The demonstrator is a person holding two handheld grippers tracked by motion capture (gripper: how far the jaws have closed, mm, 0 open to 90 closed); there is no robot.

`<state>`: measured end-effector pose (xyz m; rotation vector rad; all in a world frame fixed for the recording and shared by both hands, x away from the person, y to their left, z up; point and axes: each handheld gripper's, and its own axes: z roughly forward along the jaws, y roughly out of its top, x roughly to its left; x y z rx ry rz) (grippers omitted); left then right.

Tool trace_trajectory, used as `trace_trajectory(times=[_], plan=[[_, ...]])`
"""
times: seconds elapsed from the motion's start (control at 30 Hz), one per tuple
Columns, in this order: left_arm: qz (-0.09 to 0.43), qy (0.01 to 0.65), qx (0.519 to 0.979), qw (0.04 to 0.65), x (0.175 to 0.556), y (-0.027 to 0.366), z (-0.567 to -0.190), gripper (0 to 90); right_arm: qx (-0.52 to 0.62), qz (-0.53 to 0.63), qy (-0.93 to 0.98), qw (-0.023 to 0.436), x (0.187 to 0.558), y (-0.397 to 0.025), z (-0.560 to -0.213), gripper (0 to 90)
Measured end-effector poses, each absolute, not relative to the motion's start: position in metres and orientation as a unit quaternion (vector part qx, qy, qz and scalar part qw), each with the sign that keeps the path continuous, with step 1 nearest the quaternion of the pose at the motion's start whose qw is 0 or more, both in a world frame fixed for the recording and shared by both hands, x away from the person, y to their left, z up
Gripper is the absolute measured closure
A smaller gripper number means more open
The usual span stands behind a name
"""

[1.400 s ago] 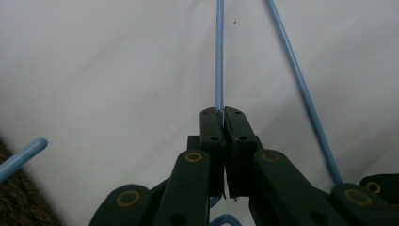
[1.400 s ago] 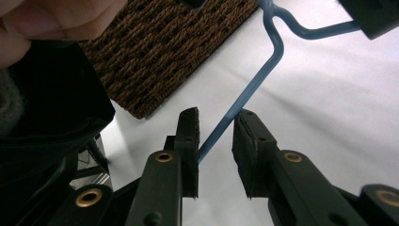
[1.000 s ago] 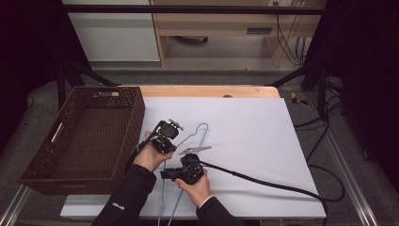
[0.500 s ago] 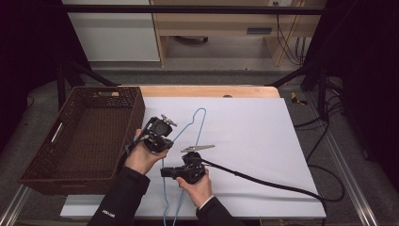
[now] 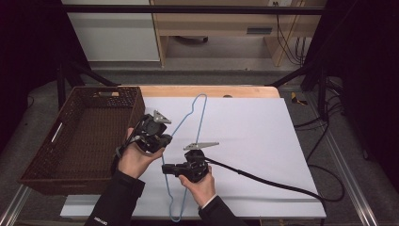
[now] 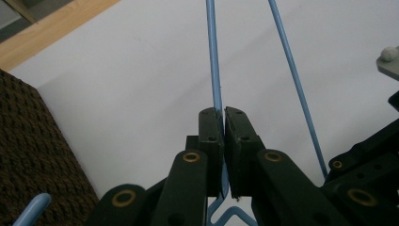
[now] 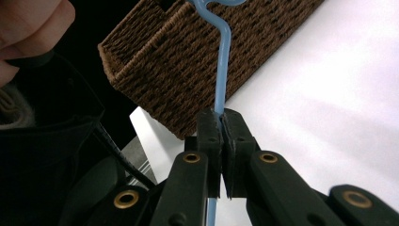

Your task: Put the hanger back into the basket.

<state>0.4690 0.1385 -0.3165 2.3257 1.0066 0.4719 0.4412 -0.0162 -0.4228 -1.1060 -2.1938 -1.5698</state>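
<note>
A blue wire hanger (image 5: pixel 202 117) runs lengthwise over the white sheet (image 5: pixel 263 141), held by both grippers. My left gripper (image 5: pixel 167 137) sits beside the wicker basket (image 5: pixel 108 88) and is shut on one of the hanger's wires (image 6: pixel 214 56). The second wire passes to the right of its jaws. My right gripper (image 5: pixel 165 169) is nearer the front edge, pointing left. It is shut on the hanger's thin stem (image 7: pixel 222 70), and the basket's corner (image 7: pixel 197 56) lies just beyond.
The brown wicker basket, with nothing in it, stands at the table's left side. A black cable (image 5: pixel 263 181) trails from the right gripper across the sheet to the right edge. A wooden table edge (image 5: pixel 211 90) borders the back, with furniture on the floor behind.
My left gripper has shifted left toward the basket, and the hanger's far end has swung farther from the person. The right gripper has hardly moved.
</note>
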Motion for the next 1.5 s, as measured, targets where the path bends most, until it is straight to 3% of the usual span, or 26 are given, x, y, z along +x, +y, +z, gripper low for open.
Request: trace_trajectory(times=[0.1,0.2,0.43,0.63,0.67,0.8,1.37,1.5], plan=[[0.187,0.368,0.863,0.290,0.467,0.138,-0.314,83.0,-0.373,-0.538,-0.748,0.107,0.441,-0.017,-0.421,87.8],[0.193,0.369,0.860,0.294,0.468,0.138,-0.310,68.8,-0.369,-0.538,-0.752,0.097,0.441,-0.018,-0.418,87.8],[0.185,0.384,0.856,0.292,0.475,0.133,-0.312,63.0,-0.368,-0.538,-0.752,0.096,0.440,-0.018,-0.417,87.8],[0.170,0.387,0.860,0.286,0.484,0.131,-0.320,70.8,-0.364,-0.539,-0.754,0.095,0.439,-0.017,-0.416,87.7],[0.168,0.387,0.859,0.289,0.485,0.130,-0.322,78.4,-0.363,-0.539,-0.754,0.095,0.439,-0.017,-0.416,87.8],[0.164,0.390,0.857,0.293,0.485,0.129,-0.325,84.9,-0.363,-0.539,-0.754,0.096,0.439,-0.017,-0.416,87.7],[0.160,0.403,0.843,0.318,0.478,0.127,-0.308,87.1,-0.338,-0.558,-0.754,0.076,0.437,-0.021,-0.408,86.5],[0.173,0.397,0.843,0.320,0.475,0.126,-0.298,87.2,-0.329,-0.570,-0.751,0.051,0.434,-0.024,-0.402,79.8]])
